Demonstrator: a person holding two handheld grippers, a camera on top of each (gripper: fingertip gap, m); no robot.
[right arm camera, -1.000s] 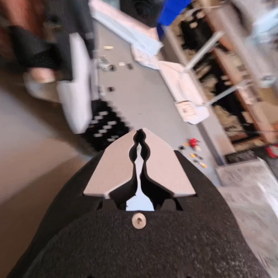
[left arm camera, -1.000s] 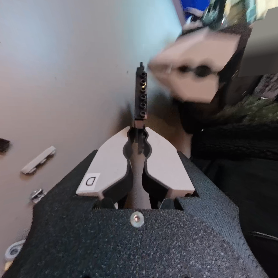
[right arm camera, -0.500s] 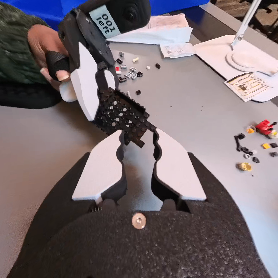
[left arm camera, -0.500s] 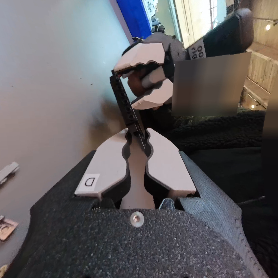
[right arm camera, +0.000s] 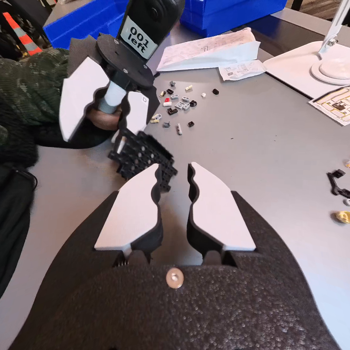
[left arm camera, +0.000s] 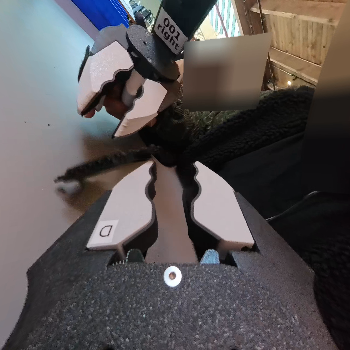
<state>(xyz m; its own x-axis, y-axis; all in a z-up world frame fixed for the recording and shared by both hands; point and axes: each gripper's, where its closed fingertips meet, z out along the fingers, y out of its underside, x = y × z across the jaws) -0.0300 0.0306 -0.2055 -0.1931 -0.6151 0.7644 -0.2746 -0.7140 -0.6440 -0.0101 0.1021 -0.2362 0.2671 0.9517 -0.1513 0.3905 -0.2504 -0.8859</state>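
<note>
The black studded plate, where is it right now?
In the right wrist view, the black studded plate sits on the grey table, just left of the right gripper's open jaws and below the left gripper, neither gripping it.

Looks like a workshop or hobby assembly space. Grey bench (right arm camera: pixel 255 151) with loose small building-brick parts (right arm camera: pixel 180 102) scattered upper centre, printed instruction sheets (right arm camera: pixel 206 51) above them, blue storage bins (right arm camera: pixel 227 17) along the top edge, white lamp base (right arm camera: pixel 333 70) upper right. Wooden plank wall (left arm camera: pixel 295 41) upper right of left view.
</note>
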